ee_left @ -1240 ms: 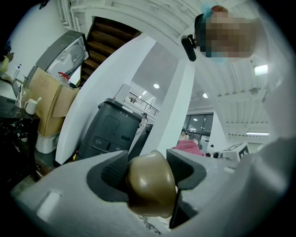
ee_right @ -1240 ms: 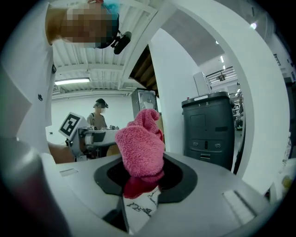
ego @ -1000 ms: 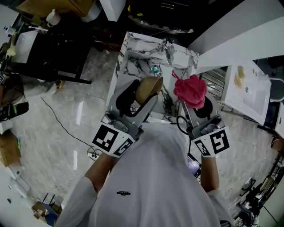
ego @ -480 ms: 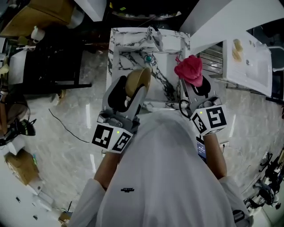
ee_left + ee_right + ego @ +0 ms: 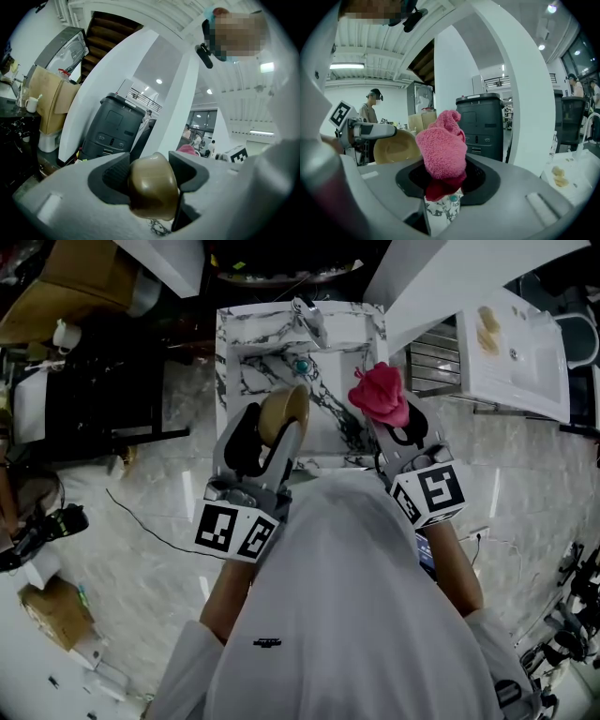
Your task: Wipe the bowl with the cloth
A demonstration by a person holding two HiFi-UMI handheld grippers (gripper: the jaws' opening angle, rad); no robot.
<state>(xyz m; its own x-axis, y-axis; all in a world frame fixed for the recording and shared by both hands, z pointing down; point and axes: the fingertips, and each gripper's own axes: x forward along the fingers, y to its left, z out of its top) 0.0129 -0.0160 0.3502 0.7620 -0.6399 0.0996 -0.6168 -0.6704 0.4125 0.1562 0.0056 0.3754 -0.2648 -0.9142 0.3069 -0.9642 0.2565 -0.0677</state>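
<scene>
A tan bowl (image 5: pixel 284 415) is held on edge above the marble table (image 5: pixel 244 334), with my left gripper (image 5: pixel 279 427) shut on its rim. In the left gripper view the bowl (image 5: pixel 152 185) fills the gap between the jaws of the left gripper (image 5: pixel 151 180), its outside facing the camera. A bunched pink cloth (image 5: pixel 380 395) sticks up from my right gripper (image 5: pixel 386 413), which is shut on it. The cloth (image 5: pixel 442 145) stands in the right gripper (image 5: pixel 443 176), and the bowl (image 5: pixel 396 147) shows to its left, hollow side facing. Bowl and cloth hang apart, side by side.
A small teal object (image 5: pixel 301 365) lies on the marble table. A white counter (image 5: pixel 511 343) with a pale lump stands at the right, dark furniture (image 5: pixel 94 381) at the left. A cable (image 5: pixel 150 521) runs across the tiled floor. A dark bin (image 5: pixel 480 124) stands beyond.
The head view has swung, so table and grippers sit further left and higher. Both grippers keep their hold, and the cloth has drawn somewhat nearer the bowl.
</scene>
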